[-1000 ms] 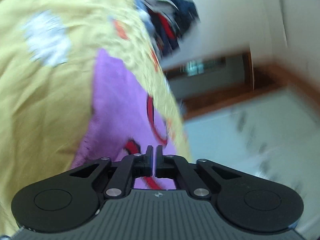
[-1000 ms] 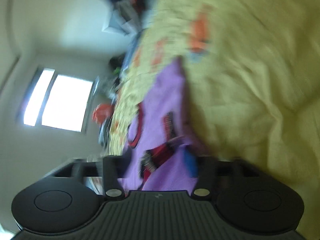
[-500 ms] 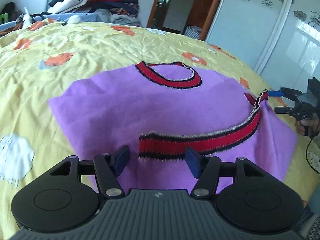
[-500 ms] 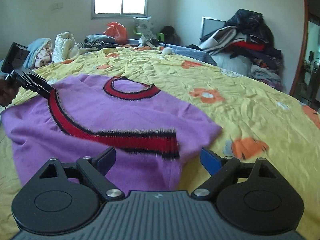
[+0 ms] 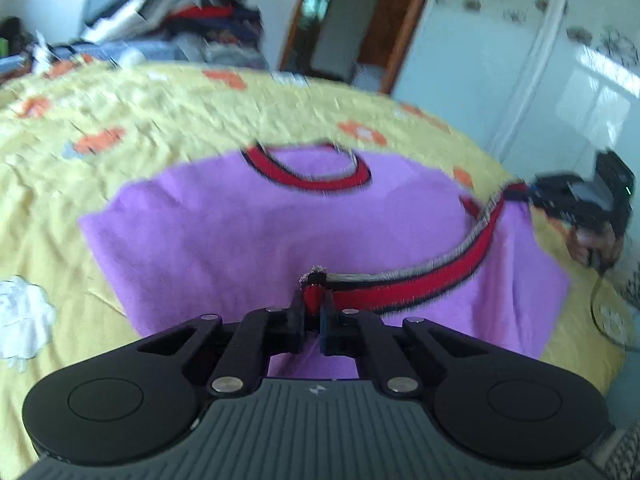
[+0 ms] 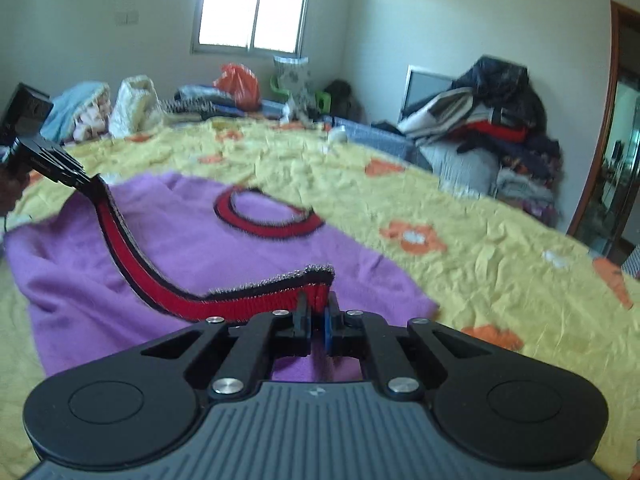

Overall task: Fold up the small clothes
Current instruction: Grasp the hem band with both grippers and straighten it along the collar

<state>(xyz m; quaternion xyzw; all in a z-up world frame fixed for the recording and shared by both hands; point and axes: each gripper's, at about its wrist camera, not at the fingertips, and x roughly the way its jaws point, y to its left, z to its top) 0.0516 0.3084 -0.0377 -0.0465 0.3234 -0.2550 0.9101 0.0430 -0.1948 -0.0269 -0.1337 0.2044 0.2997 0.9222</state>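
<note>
A purple sweater (image 5: 224,232) with a red and black neckband (image 5: 308,172) lies flat on the yellow bedspread (image 5: 120,120). My left gripper (image 5: 314,304) is shut on one end of its red hem band (image 5: 400,284). The band rises off the sweater toward my right gripper (image 5: 528,196), seen at the far right and pinching the other end. In the right wrist view my right gripper (image 6: 317,308) is shut on the red hem band (image 6: 168,292). From there the band curves up to the left gripper (image 6: 94,182) at the left, above the purple sweater (image 6: 192,240).
A pile of dark clothes (image 6: 488,120) sits at the bed's far side by a wooden door frame (image 6: 600,140). Bags and bundles (image 6: 236,84) line the wall under the window (image 6: 252,4). A white wardrobe (image 5: 540,60) stands beyond the bed edge. A hand (image 5: 592,240) holds the right gripper.
Half a second ago both grippers stood open at the hem. Now each is shut on an end of the red band, which has lifted off the sweater.
</note>
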